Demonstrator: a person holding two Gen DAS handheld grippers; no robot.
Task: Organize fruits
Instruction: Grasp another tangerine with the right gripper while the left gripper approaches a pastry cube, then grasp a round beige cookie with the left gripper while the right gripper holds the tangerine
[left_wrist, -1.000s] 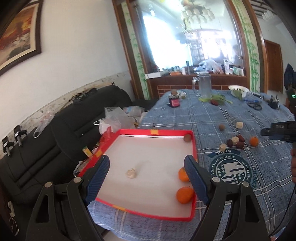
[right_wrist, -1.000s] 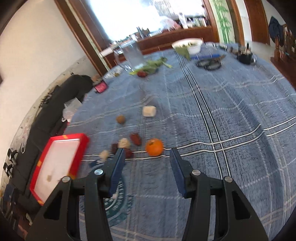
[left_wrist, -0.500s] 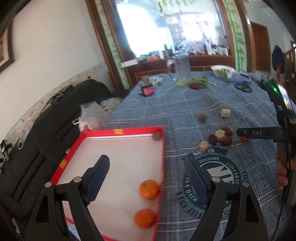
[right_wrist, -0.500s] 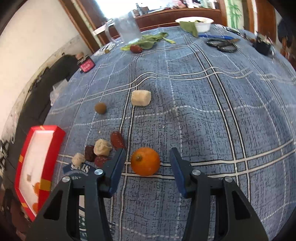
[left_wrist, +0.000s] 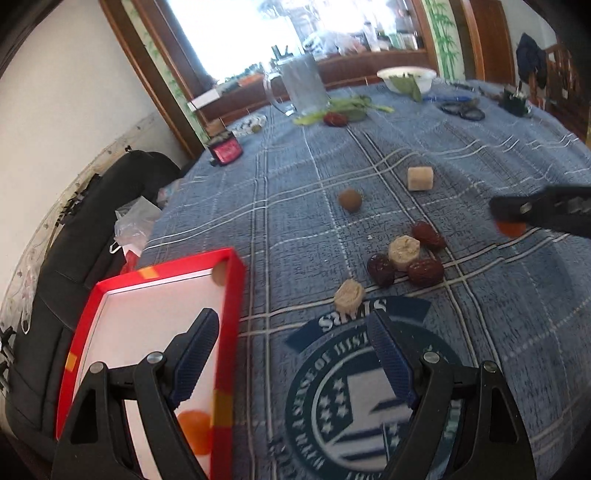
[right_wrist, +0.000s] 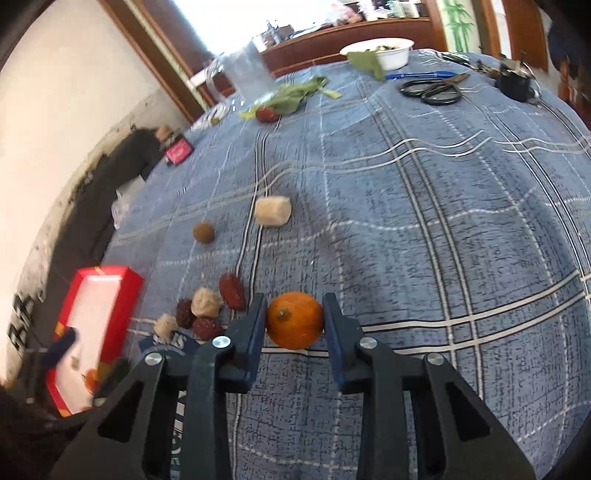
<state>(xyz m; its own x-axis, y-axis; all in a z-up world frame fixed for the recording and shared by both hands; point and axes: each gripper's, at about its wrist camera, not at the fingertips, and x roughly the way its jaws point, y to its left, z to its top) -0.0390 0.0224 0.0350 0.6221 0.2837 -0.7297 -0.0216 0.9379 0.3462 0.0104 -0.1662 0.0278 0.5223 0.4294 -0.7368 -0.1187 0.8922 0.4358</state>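
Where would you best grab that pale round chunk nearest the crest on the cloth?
Across its curved sides, coming down from above. The pale chunk lies apart from the dates, so the open left gripper has room either side.

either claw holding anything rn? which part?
Right claw has just closed on the orange, pads on its two sides, fruit on the cloth. Left claw is open, empty.

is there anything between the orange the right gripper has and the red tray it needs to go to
Yes. The right gripper has just been closing, its pads against the orange. Between it and the red tray sits a cluster of dates and pale chunks on the tablecloth, so lifting over them looks safer than sliding.
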